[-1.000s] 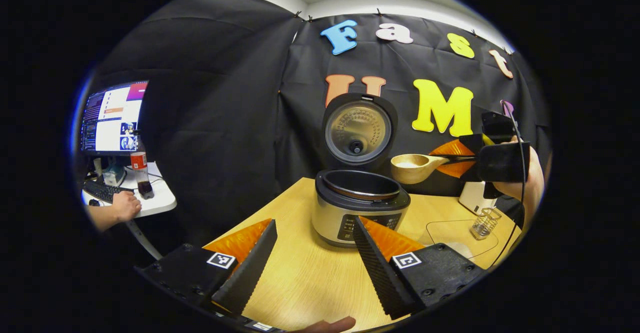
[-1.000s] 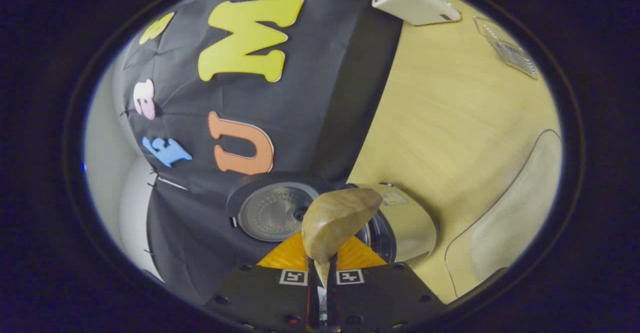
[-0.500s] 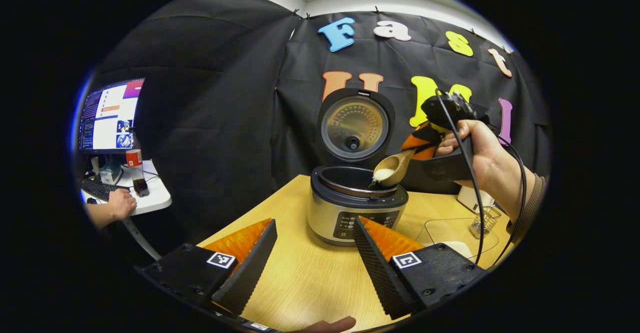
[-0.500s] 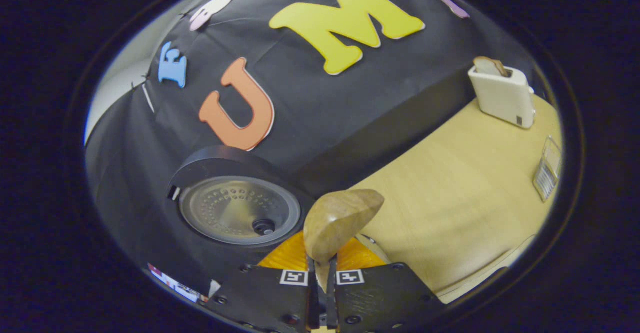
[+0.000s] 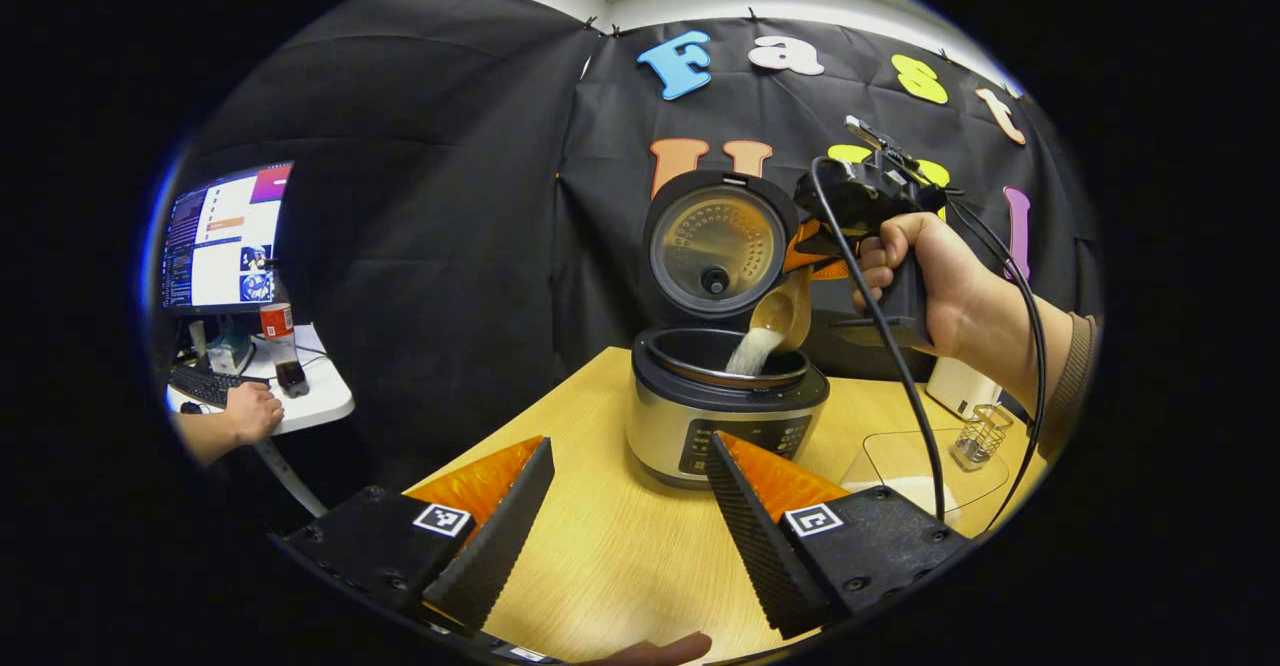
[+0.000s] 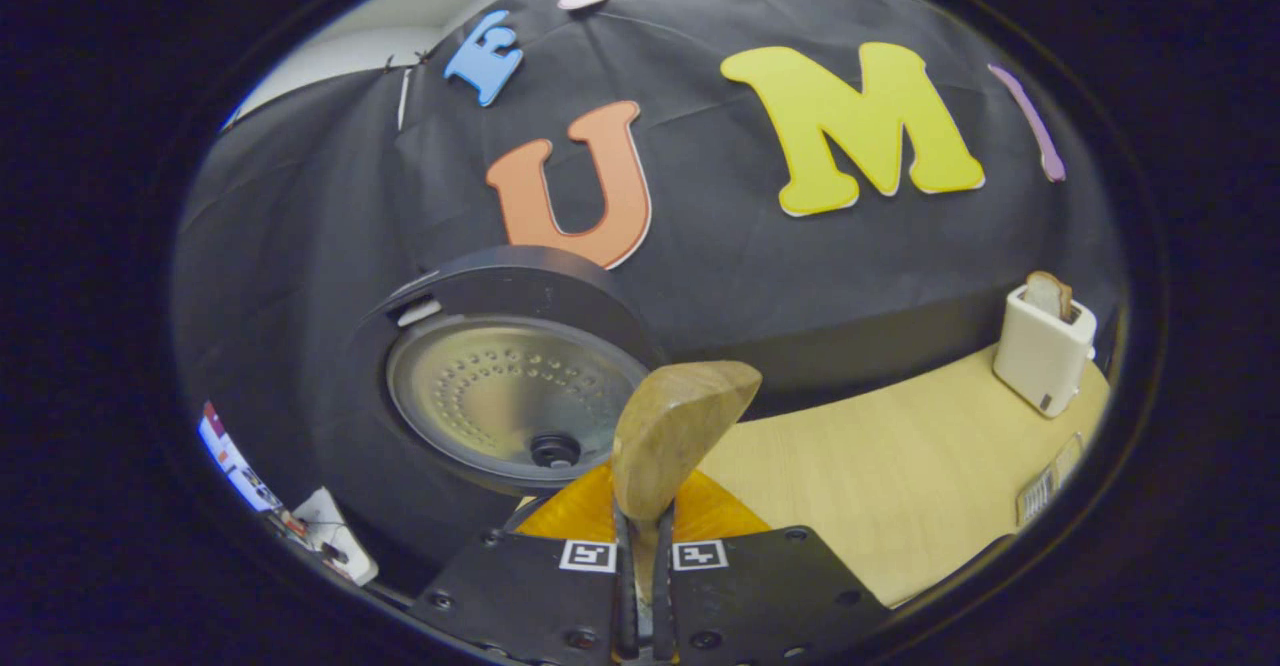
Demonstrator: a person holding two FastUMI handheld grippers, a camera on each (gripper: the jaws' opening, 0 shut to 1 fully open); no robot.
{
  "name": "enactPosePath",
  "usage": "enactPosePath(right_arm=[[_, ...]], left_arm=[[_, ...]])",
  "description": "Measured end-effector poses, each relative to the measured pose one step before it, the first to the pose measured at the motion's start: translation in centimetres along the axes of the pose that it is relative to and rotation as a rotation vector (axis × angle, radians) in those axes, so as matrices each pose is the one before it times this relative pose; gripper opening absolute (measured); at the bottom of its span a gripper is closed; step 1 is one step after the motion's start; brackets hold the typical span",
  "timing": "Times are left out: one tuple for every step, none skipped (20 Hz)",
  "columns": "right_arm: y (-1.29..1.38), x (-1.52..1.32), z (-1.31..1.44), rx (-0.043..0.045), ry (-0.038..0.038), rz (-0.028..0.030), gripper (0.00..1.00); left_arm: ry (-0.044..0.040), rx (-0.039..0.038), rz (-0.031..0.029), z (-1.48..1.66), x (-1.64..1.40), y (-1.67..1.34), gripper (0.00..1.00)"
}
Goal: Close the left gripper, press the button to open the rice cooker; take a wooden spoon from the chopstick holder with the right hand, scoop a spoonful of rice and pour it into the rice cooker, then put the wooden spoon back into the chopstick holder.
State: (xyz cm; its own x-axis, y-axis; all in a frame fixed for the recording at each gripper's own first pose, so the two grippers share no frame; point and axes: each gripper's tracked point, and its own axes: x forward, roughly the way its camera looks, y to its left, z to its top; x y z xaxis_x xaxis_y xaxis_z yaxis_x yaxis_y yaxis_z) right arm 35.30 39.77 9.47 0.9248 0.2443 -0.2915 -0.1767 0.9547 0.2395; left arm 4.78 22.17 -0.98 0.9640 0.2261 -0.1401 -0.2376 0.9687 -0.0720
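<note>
Rice (image 5: 750, 351) pours from tilted wooden spoon (image 5: 783, 314) into open rice cooker (image 5: 727, 401) mid-frame; right gripper (image 6: 645, 546) jaws clamp its handle, left gripper (image 5: 625, 506) jaws wide apart, empty.

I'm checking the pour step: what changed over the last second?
The right gripper carried the wooden spoon from beside the silver rice cooker to above its pot and tipped it; white rice now streams in. Its grip on the spoon held. The left gripper stayed open and low, and the cooker lid stayed up.
</note>
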Motion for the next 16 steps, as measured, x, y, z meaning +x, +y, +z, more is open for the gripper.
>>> enactPosePath(right_arm=[[0.360,0.204,-0.057,-0.04506,-0.00977,-0.00298,0.06],[0.310,0.236,0.033,-0.04492,-0.00649,0.00151,0.06],[0.161,-0.251,-0.088,-0.04853,-0.00608,-0.00032,0.04],[0.301,-0.083,0.125,-0.04324,-0.00434,-0.00155,0.06],[0.189,-0.085,-0.070,-0.04543,-0.00111,-0.00876,0.06],[0.255,-0.054,0.035,-0.03611,-0.00631,-0.00701,0.06],[0.386,0.151,0.018,-0.04370,-0.00941,-0.00871,0.03],[0.436,0.070,0.188,-0.04327,-0.01220,-0.00359,0.03],[0.191,-0.236,0.197,-0.04268,-0.01305,-0.00779,0.06],[0.333,-0.244,0.225,-0.03518,-0.00819,-0.00726,0.06],[0.388,-0.203,0.196,-0.04247,-0.01154,-0.00252,0.06],[0.310,-0.093,0.248,-0.04922,-0.01433,-0.00331,0.06],[0.345,-0.123,0.189,-0.05104,-0.01293,-0.00536,0.04],[0.345,-0.176,0.148,-0.05119,-0.01402,-0.00353,0.08],[0.405,-0.236,0.240,-0.04452,-0.01764,0.00370,0.06],[0.297,-0.213,0.233,-0.04012,-0.01316,0.00188,0.06]], left_arm=[[0.00096,-0.00144,0.00298,-0.104,0.067,0.087,0.98],[0.00046,-0.00077,0.00348,0.040,-0.054,0.045,0.98],[-0.00077,0.00059,0.00305,0.036,0.015,0.083,0.98],[-0.00020,0.00051,0.00240,0.024,-0.037,0.020,0.98],[0.00019,0.00039,0.00245,-0.031,-0.003,0.082,0.98],[-0.00080,0.00066,0.00036,0.016,0.029,0.010,0.98],[-0.00109,0.00087,-0.00118,0.002,-0.026,0.002,0.98],[-0.00239,0.00283,-0.00077,0.021,0.040,-0.015,0.98],[-0.00111,0.00353,0.00171,0.026,0.046,0.096,0.98],[-0.00130,0.00417,0.00231,0.018,-0.007,0.019,0.98],[-0.00177,0.00569,0.00496,-0.016,-0.018,0.053,0.98],[-0.00229,0.00640,0.00587,-0.012,0.009,0.052,0.98],[-0.00050,0.00528,0.00131,0.046,0.047,0.030,0.98],[0.00140,0.00344,-0.00243,-0.078,0.023,-0.081,0.98],[0.00032,0.00022,0.00003,-0.034,-0.001,0.071,0.98],[0.00332,-0.00093,-0.00038,-0.078,0.013,-0.083,0.98]])
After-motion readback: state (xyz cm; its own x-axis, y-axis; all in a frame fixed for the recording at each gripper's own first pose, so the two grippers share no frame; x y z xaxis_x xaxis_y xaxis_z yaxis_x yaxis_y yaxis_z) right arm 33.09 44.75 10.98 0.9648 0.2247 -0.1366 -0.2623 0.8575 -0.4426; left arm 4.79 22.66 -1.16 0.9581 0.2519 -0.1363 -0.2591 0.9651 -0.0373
